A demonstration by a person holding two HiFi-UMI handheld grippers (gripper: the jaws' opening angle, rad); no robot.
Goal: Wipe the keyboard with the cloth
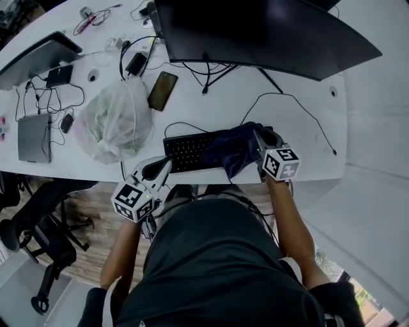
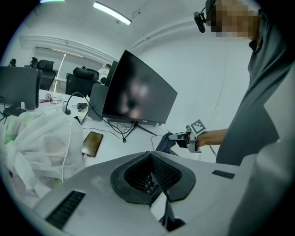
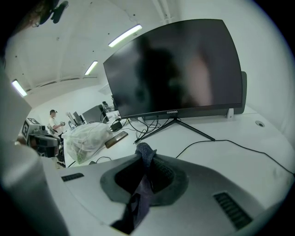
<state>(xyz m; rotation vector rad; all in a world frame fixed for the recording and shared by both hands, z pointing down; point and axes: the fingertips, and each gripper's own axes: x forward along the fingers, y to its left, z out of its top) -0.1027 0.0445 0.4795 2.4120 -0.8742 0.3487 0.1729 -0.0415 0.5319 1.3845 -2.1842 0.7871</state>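
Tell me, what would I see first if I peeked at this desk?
The huge dark monitor fills the back of the white desk. In front of it, the right gripper pinches a dark blue cloth in its fingers, and the cloth drapes over the right end of the black keyboard. A puffy white plastic bag sits to the keyboard's left.

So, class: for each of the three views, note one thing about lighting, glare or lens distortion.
Head view: even light, white desk bright, slight bending at the edges. Left gripper view: fisheye with black corners, ceiling light blown out, a mosaic patch top right. Right gripper view: monitor bowed, faint reflections on its screen.
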